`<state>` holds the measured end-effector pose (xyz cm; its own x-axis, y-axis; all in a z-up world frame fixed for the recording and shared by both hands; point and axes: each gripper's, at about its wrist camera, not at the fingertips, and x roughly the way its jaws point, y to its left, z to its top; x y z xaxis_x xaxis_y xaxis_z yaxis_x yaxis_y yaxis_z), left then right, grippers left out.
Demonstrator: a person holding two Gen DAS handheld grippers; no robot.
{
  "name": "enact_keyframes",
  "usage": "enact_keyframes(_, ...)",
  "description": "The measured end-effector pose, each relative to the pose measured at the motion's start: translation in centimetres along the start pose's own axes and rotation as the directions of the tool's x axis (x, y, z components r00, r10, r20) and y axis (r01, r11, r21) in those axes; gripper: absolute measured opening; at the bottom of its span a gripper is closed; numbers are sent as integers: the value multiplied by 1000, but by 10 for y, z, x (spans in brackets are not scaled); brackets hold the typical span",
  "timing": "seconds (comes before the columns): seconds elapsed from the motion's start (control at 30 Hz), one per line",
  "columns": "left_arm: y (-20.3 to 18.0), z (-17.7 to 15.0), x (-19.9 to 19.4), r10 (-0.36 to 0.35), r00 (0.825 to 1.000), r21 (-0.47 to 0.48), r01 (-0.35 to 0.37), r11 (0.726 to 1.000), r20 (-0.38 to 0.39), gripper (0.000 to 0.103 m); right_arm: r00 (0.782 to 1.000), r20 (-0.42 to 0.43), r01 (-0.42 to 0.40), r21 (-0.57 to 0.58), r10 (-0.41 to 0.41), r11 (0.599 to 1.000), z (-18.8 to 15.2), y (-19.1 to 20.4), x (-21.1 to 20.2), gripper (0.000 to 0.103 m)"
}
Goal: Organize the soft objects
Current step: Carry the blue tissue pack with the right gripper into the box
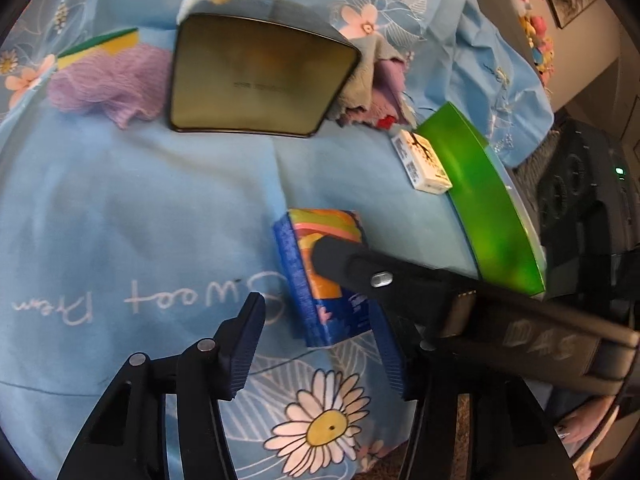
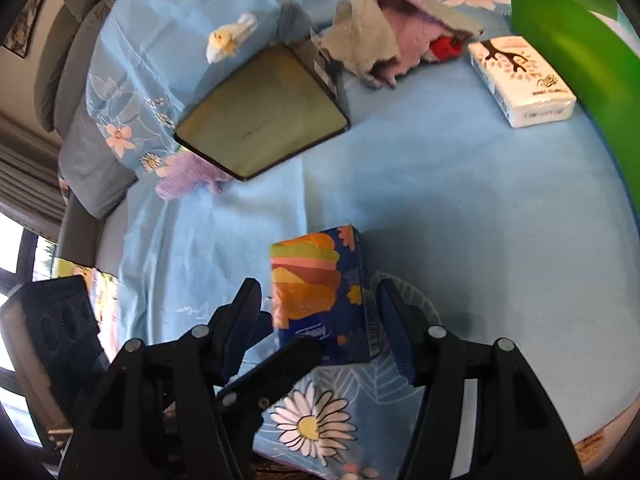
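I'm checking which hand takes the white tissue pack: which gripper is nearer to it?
Right, though neither is close. The right gripper straddles the colourful tissue pack; the left gripper sits just behind that pack, farther from the white tissue pack.

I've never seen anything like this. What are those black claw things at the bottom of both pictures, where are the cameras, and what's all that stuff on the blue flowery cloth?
Each claw is a two-finger gripper that a person holds by hand; no robot arm is involved. A wide-angle camera sits on each and looks out along its fingers.

One picture comes from the left gripper, the other from the right gripper. Both stand open around the colourful tissue pack, neither visibly squeezing it.

On the bedsheet also lie a shallow metal tin, a white tissue pack, crumpled cloths, a purple mesh puff, a sponge, a small plush toy and a green board.
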<state>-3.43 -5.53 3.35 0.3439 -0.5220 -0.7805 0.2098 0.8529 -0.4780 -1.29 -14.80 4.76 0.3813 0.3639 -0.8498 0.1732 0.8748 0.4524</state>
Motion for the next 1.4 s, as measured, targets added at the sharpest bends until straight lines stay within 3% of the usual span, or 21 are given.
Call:
enact_keyframes(0.07,-3,1,2,-23,1000,13,23,1000,-6,43,1000,-9,5,-6,-6,1000,0,0,4,52)
enact_keyframes(0.27,-16,8,-6,-1,1000,79,-1,997,31,42,999,31,-21,-12,21,1000,3,-2,-3,50)
enact_keyframes(0.43,-44,28,-21,-11,995,165,-5,986,97,42,991,125,-45,-10,46,999,16,-3,-34,50)
enact_keyframes(0.57,-76,50,-32,-58,987,248,19,969,153,42,972,232,-40,-12,42,999,34,-4,-72,50)
enact_keyframes(0.83,-148,86,-32,-135,966,400,37,916,219,42,911,412,-19,29,5,999,68,-25,-140,50)
enact_keyframes(1.0,-187,101,-10,-206,962,482,97,871,178,42,869,491,22,91,-64,996,76,-54,-170,50)
enact_keyframes(1.17,-217,99,27,-267,960,553,178,814,83,42,832,533,49,203,-153,978,73,-92,-184,50)
enact_keyframes(1.4,-244,90,81,-288,955,582,276,765,-73,42,822,502,75,375,-270,924,58,-149,-183,50)
